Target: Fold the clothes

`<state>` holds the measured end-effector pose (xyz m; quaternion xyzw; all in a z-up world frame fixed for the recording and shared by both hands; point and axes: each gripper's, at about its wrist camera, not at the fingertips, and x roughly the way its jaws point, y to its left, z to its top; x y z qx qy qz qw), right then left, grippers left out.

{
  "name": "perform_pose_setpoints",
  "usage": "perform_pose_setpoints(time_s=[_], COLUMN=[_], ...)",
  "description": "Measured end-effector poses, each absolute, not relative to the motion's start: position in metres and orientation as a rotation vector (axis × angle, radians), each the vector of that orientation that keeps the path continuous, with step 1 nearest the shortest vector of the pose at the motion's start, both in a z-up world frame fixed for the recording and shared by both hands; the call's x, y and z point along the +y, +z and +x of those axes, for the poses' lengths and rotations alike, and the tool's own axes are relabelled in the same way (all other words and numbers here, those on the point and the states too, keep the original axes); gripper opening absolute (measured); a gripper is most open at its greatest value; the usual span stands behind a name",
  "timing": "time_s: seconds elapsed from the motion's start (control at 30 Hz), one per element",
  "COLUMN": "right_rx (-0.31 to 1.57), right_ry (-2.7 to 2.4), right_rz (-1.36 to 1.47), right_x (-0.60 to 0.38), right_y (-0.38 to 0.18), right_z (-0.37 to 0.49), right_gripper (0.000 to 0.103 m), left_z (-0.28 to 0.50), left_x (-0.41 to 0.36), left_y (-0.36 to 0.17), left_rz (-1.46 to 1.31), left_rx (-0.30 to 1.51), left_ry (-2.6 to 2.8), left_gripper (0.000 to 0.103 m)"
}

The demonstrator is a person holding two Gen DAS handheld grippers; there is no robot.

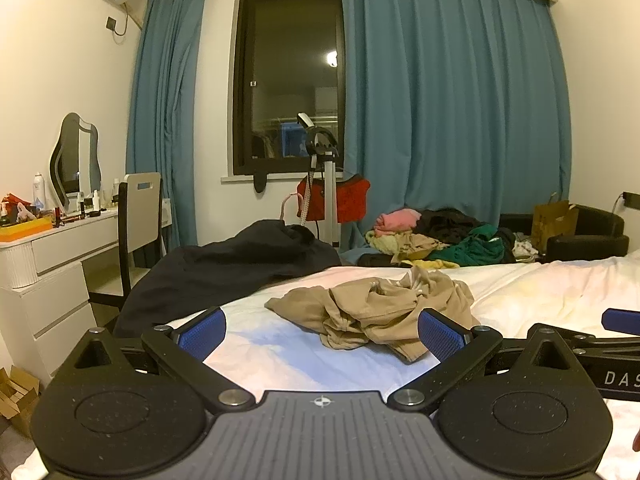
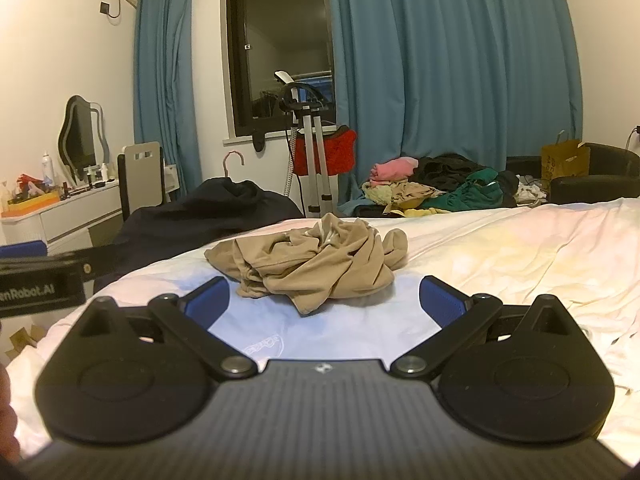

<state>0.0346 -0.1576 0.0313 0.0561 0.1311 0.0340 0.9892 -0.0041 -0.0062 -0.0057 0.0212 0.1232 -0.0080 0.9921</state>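
While both grippers hover low over the near part of the bed (image 2: pixel 500 240), a crumpled tan garment (image 2: pixel 312 262) lies on the white sheet just ahead of them. The left gripper (image 1: pixel 322 330) is spread wide and empty; the garment sits ahead and slightly right of its centre. The right gripper (image 2: pixel 325 300), equally spread and empty, has the heap ahead and a touch left, and appears the nearer of the two. The bundle runs roughly left to right, with a loose tail pointing toward the grippers. Bare sheet lies open on the right for spreading; on the left a dark garment (image 1: pixel 224 268) drapes over the bed's edge. A pile of clothes (image 2: pixel 440 188) waits well beyond.
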Motion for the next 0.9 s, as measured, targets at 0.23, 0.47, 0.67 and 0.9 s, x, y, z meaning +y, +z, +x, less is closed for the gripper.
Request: perform_pose_setpoints(time_s=[0.23,0.47,0.67,0.9], right_rx=[0.204,0.154,0.167,0.124], right_ry=[0.059,0.034,-0.011,-0.034], right_rz=[0.125,0.110,0.088,0.147], right_x=[-0.159,-0.161,-0.163,-0.163], right_y=[0.031,0.028,0.034,0.073], right_z=[0.035,0.034,0.031,0.001], right_gripper=[0.103,0.103,0.103,0.103], left_z=[0.002,0.003,-0.001,-0.008], left_x=[-0.005,-0.014,-0.017,-0.019], left_y=[-0.012,-0.014,-0.013,0.009], left_rz=[0.022,0.042,0.065,0.030], left_rx=[0.255,0.221,0.218,0.279], left_ry=[-0.017,-0.012,-0.001,0.018], left_gripper=[0.103,0.103,0.103,0.103])
